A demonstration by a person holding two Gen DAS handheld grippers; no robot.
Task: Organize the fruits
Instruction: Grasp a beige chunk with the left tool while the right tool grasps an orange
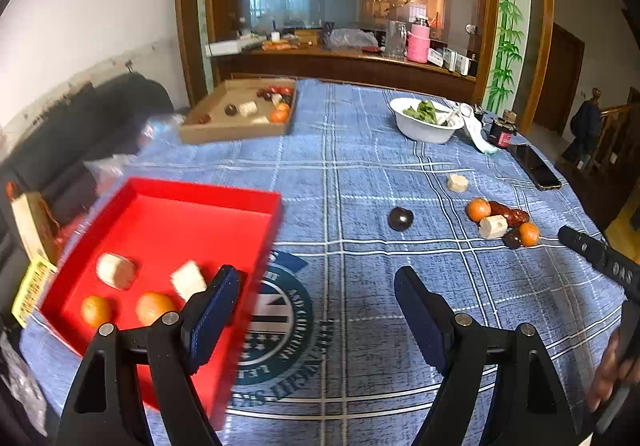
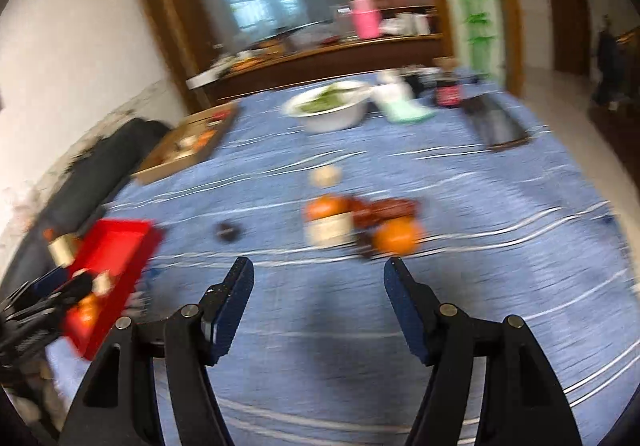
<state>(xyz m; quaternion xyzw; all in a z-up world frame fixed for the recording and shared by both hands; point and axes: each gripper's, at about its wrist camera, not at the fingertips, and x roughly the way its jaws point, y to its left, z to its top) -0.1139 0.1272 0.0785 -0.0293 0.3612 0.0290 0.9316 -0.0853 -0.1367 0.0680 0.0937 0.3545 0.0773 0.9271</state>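
A red tray [image 1: 208, 202] lies at the left on the blue checked cloth and holds two oranges [image 1: 154, 306] and two pale chunks [image 1: 188, 280]. My left gripper [image 1: 316, 282] is open and empty beside the tray's right edge. A dark round fruit [image 1: 400, 219] lies mid-table. A cluster of two oranges [image 1: 479, 209], a pale chunk, a red-brown fruit and a dark fruit lies to the right; the blurred right wrist view shows the cluster [image 2: 396, 236] too. My right gripper [image 2: 320, 270] is open and empty, just short of the cluster.
A cardboard box [image 1: 236, 130] with several fruits stands at the back left. A white bowl [image 1: 426, 130] of greens, a dark jar [image 1: 502, 132] and a phone [image 1: 534, 166] are at the back right. Another pale chunk [image 1: 457, 182] lies alone.
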